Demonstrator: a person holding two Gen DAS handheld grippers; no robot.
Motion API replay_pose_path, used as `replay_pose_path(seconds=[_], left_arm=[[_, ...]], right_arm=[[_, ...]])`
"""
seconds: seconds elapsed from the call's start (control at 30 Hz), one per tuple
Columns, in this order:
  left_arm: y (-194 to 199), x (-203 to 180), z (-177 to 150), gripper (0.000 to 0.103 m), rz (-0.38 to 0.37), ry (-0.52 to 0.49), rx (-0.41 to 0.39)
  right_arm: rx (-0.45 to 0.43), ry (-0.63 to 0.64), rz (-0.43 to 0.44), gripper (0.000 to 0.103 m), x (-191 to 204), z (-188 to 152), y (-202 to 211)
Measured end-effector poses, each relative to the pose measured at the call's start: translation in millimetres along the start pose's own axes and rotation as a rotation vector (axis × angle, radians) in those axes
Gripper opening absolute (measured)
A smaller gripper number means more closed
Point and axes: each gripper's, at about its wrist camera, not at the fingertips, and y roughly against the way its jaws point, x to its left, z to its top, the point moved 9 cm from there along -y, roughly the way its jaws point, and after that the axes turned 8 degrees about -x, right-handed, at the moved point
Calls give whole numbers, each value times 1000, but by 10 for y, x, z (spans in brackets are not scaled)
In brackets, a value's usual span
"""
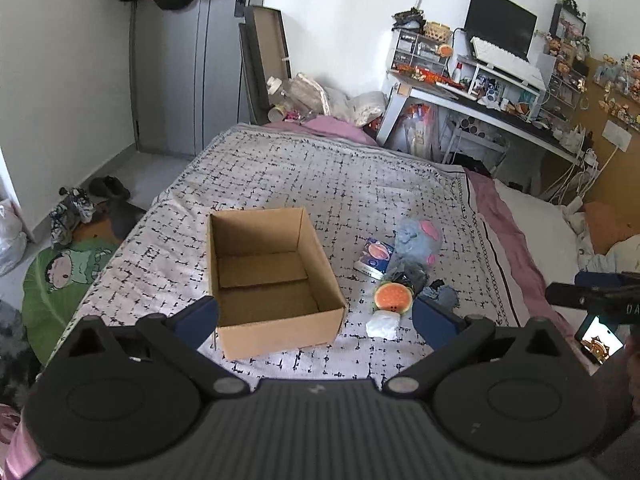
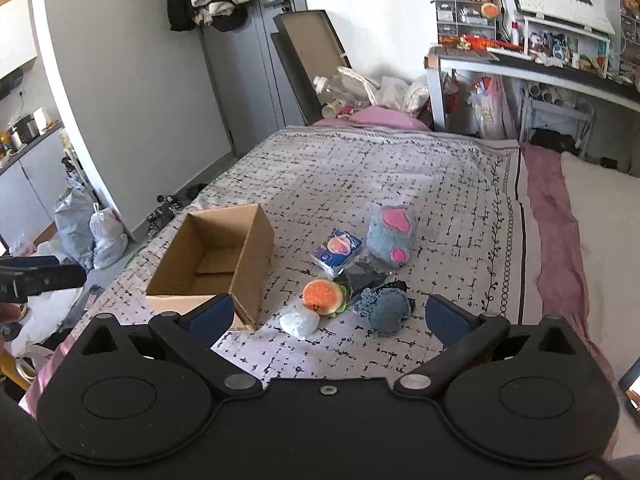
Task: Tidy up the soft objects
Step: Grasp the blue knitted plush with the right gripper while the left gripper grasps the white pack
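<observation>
- Both tongs, left [image 1: 315, 316] and right [image 2: 327, 317], spread, holding nothing
- Cardboard box [image 2: 216, 266] empty on bed; soft toys heaped just beside it
- I'd pinch burger plush [image 2: 323, 297] first, squeezing lightly

I saw the bed [image 2: 400, 168] carrying an open cardboard box [image 2: 216, 264], burger plush [image 2: 323, 296], grey paw plush [image 2: 392, 234], tissue pack [image 2: 337, 250] and blue knit [image 2: 386, 310].

A phone [image 1: 600, 340] (screen lit) is half hidden behind the gripper body.
</observation>
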Motion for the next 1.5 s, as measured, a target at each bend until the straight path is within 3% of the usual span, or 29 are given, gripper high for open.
replay_pose_path(seconds=[0.53, 0.7, 0.8, 0.97, 1.23, 1.5], left_arm=[[-801, -127, -126, 101, -93, -84, 73], [-1035, -184, -223, 100, -126, -107, 98], [-1155, -238, -255, 100, -141, -127, 106], [-1320, -346, -289, 99, -183, -149, 114], [-1550, -638, -513, 87, -246, -223, 165], [-1773, -913, -666, 67, -298, -268, 227]], right_arm=[[45, -78, -99, 100, -335, -67, -493], [67, -106, -125, 96, -466, -152, -660], [88, -129, -134, 86, -535, -210, -767], [118, -163, -137, 79, -617, -283, -926], [163, -185, -113, 70, -657, -419, -1172], [192, -225, -100, 59, -758, -492, -1346]])
